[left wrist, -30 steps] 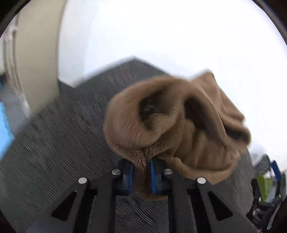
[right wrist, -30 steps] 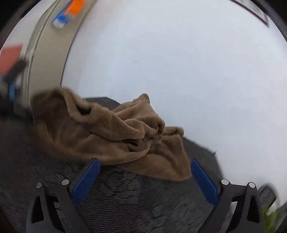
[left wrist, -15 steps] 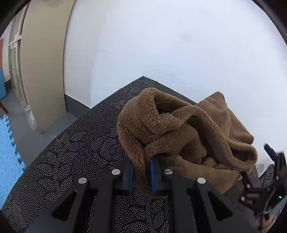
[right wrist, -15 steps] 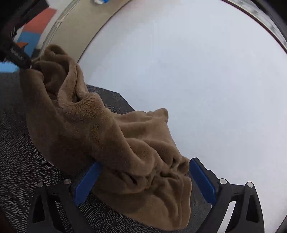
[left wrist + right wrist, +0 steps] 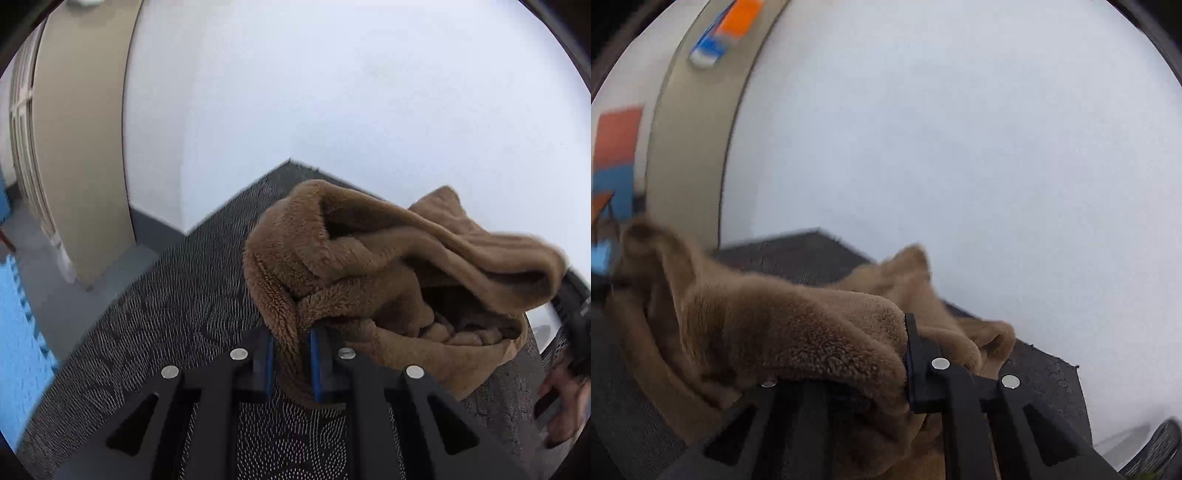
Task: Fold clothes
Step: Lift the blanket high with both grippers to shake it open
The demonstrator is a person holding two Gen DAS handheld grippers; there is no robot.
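A plain indoor room, more studio or workroom than lived-in home: a worktop covered in dark, white-dotted patterned cloth stands in the corner of a bare white wall. Left of the worktop, a beige door, grey floor and blue foam mat.

We see a dark table with a fine pale dotted pattern — its far corner meets the white wall. On it lies a brown fleece garment, crumpled and bunched, part of it lifted off the surface — how much rests there we cannot tell.
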